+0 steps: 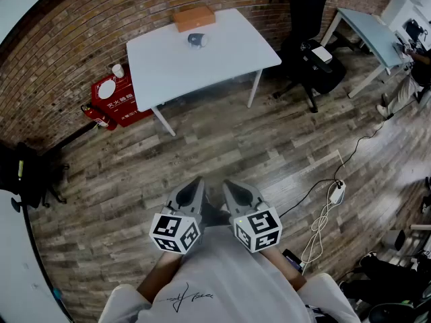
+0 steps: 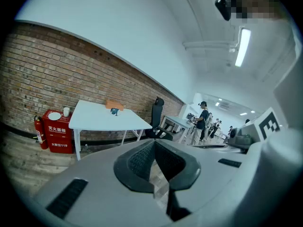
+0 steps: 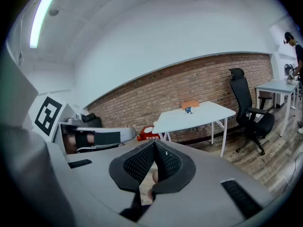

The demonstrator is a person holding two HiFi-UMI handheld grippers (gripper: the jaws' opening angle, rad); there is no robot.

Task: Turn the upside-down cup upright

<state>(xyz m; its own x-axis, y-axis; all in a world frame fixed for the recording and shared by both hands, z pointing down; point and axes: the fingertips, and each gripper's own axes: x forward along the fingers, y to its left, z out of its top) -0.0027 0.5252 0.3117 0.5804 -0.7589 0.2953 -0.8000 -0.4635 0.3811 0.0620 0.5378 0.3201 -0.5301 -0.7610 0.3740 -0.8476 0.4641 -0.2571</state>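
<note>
Left gripper (image 1: 196, 183) and right gripper (image 1: 228, 186) have their jaws pressed together, holding nothing. Far off, the small cup (image 1: 196, 40) sits on the white table (image 1: 222, 56). It looks light and hard, so pinch its sides.

Floor (image 1: 269, 147), across the middle of the head view: wood planks, grey-brown, matt, grainy. Wall (image 1: 81, 32) at upper left: rough red brick; table (image 1: 222, 52) top smooth matt white, box (image 1: 194, 18) on it looks like brown cardboard. Left gripper (image 1: 196, 180) and right gripper (image 1: 227, 184): smooth matt grey plastic, pads (image 2: 139, 161) black, finely ribbed; shirt (image 1: 222, 274) white cloth.
</note>
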